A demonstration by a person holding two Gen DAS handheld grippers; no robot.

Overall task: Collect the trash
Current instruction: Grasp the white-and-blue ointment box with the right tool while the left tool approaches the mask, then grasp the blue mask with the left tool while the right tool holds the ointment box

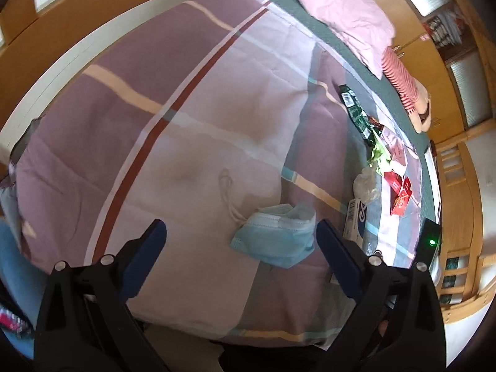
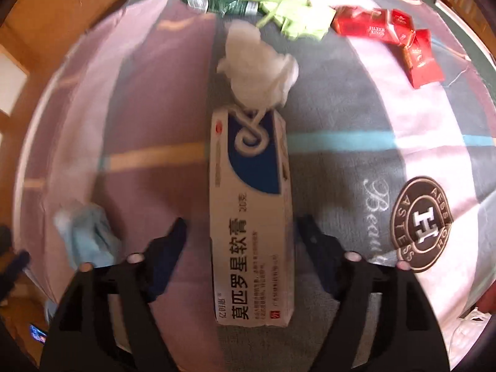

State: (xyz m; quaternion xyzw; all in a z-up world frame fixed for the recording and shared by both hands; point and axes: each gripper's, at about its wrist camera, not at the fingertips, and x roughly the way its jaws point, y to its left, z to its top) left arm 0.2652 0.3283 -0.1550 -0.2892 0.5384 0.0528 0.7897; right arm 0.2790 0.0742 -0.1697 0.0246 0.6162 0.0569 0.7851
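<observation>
A blue face mask (image 1: 276, 238) lies on the striped quilt (image 1: 186, 124) between the fingers of my left gripper (image 1: 240, 231), nearer the right finger; the jaws stand open and do not touch it. In the right wrist view a white and blue ointment box (image 2: 251, 217) lies lengthwise between the fingers of my right gripper (image 2: 243, 224), which is open with a gap on the left side. A crumpled white tissue (image 2: 257, 62) sits at the box's far end. Beyond it lie red cigarette packs (image 2: 372, 26), a light green wrapper (image 2: 297, 12) and a dark green packet (image 2: 223, 4).
The quilt covers a bed with a pink pillow (image 1: 344, 15) and a striped stuffed toy (image 1: 400, 77) at its far side. A black device with a green light (image 1: 431, 241) sits at the bed's right edge. Wooden cabinets (image 1: 458, 186) stand around the bed.
</observation>
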